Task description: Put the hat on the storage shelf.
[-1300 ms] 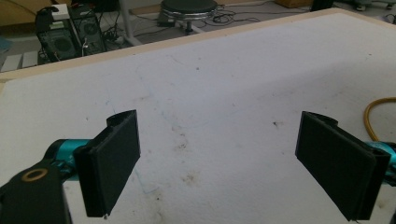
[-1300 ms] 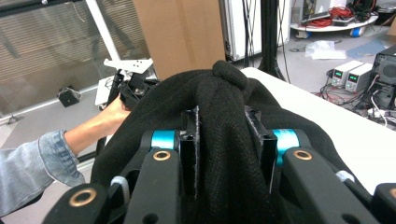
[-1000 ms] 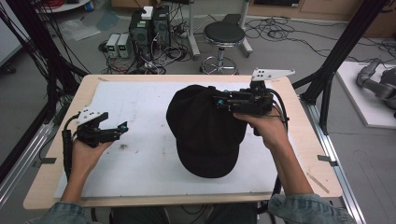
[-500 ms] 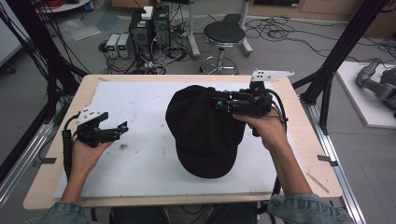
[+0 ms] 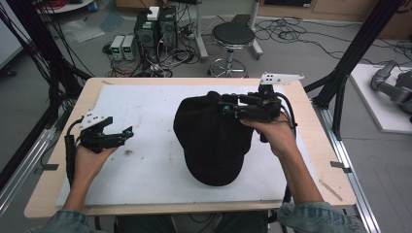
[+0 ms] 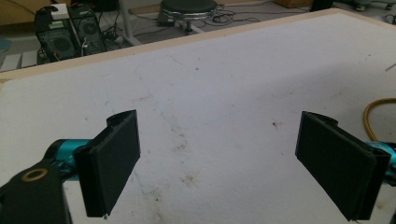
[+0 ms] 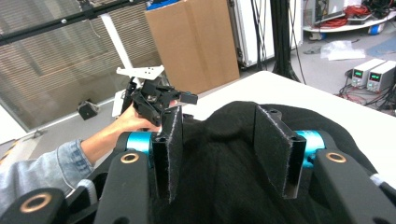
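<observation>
A black soft fabric cap (image 5: 212, 138) lies at the centre of the high view on the white, scuffed sheet covering the light wooden tabletop (image 5: 58, 187), its rounded crown toward the top of the frame and its brim toward the bottom. The cloth is so dark that seams and folds are hard to make out. The right hand-held gripper (image 5: 224, 106) reaches in from the right of the frame at the cap's upper edge; in the right gripper view its felt-faced black jaws stand partly apart with a raised fold of the cap (image 7: 224, 158) between them, and whether the pads press the cloth cannot be told. The left hand-held gripper (image 5: 127, 133) sits at the left of the high view, well apart from the cap, its jaws wide open over bare stained sheet (image 6: 210, 93), holding nothing.
</observation>
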The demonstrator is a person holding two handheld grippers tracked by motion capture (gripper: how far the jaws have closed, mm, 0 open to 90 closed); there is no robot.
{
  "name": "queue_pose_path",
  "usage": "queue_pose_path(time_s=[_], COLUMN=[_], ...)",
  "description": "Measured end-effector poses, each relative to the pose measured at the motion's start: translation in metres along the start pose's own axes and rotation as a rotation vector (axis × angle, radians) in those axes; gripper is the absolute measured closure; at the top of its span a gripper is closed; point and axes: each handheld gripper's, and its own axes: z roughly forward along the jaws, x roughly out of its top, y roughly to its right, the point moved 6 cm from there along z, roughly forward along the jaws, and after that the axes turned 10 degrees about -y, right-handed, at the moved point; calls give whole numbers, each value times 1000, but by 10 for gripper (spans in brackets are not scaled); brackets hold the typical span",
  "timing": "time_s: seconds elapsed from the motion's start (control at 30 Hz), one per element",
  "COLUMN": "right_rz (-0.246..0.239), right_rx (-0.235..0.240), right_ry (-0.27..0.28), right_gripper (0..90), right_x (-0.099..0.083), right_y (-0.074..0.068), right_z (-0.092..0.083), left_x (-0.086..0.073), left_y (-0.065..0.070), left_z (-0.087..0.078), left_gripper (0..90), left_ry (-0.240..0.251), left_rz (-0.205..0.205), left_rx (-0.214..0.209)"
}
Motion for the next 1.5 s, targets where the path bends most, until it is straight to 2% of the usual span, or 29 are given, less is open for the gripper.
queue_pose_path(time_s=[0.17,0.4,0.53,0.63,0.93,1.17,1.33,1.5], right_rz=[-3,3,5,1,37,105,130,172], right_rx=[2,-10,-32,-65,-197,-312,-368,-445], right_ry=[0,14,32,44,100,126,155,180], right_gripper=[526,439,394,368,223,128,122,110], right_x=[0,1,2,2,-3,-18,-30,-43], right_y=[0,-1,2,5,19,36,45,57], right_z=[1,-2,-8,-13,-30,-47,-60,-73], left_x=[1,1,1,1,2,2,3,3], left_y=[-1,0,0,0,0,0,2,2], left_z=[-1,-1,-1,0,1,2,3,3], left_gripper=[143,143,143,143,143,143,144,144], left_ry=[5,7,6,4,5,1,4,4], left_rz=[2,1,3,2,4,10,5,5], left_rx=[2,-1,1,2,2,2,2,5])
